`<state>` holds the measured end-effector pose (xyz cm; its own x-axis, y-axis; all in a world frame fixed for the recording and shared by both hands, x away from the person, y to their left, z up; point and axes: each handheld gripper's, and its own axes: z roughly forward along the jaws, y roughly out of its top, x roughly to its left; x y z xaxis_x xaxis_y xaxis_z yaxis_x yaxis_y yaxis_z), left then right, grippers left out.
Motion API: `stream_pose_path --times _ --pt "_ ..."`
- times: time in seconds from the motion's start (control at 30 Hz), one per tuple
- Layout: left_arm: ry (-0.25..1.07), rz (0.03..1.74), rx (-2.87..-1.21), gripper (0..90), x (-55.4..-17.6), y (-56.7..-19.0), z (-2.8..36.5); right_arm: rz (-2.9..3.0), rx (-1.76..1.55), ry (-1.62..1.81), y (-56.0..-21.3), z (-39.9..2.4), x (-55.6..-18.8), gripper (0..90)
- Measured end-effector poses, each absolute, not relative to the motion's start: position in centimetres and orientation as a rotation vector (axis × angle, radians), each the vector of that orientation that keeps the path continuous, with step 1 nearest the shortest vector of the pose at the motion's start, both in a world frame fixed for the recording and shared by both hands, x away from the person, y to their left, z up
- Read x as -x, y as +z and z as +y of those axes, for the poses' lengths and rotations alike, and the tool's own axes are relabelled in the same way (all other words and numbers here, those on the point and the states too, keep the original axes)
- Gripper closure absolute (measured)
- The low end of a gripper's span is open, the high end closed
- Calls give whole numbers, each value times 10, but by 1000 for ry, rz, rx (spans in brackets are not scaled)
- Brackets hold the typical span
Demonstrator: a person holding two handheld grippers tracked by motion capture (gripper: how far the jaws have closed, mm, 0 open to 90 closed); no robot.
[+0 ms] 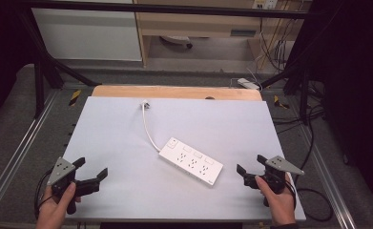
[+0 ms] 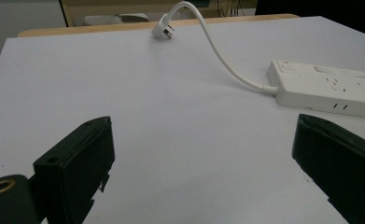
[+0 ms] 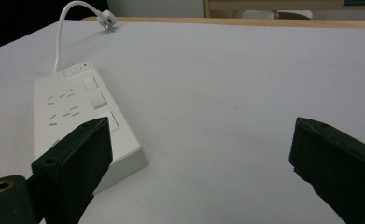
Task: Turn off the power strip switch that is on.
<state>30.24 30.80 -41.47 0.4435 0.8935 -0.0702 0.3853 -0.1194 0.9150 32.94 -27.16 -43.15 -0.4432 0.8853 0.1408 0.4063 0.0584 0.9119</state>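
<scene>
Bottom left of the high view: left gripper (image 1: 90, 168), jaws apart, empty. Bottom right: right gripper (image 1: 251, 164), likewise spread. Centre: white power strip (image 1: 191, 161) flat on the table (image 1: 122, 143). Its cord (image 1: 149, 131) runs to the plug (image 1: 145, 104), upper centre, apparently unplugged.
</scene>
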Motion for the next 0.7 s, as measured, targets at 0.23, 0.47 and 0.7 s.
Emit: stream_pose_path --times 0.23,0.47,0.7 --pt "643 1110 -1710 57 -302 -415 308 1857 -1283 1359 -428 -273 -328 58" --pt "646 1106 -1714 57 -302 -415 307 1849 -1281 1371 -420 -275 -328 43" --pt "647 1105 -1717 57 -302 -415 307 1847 -1278 1374 -416 -275 -327 38"
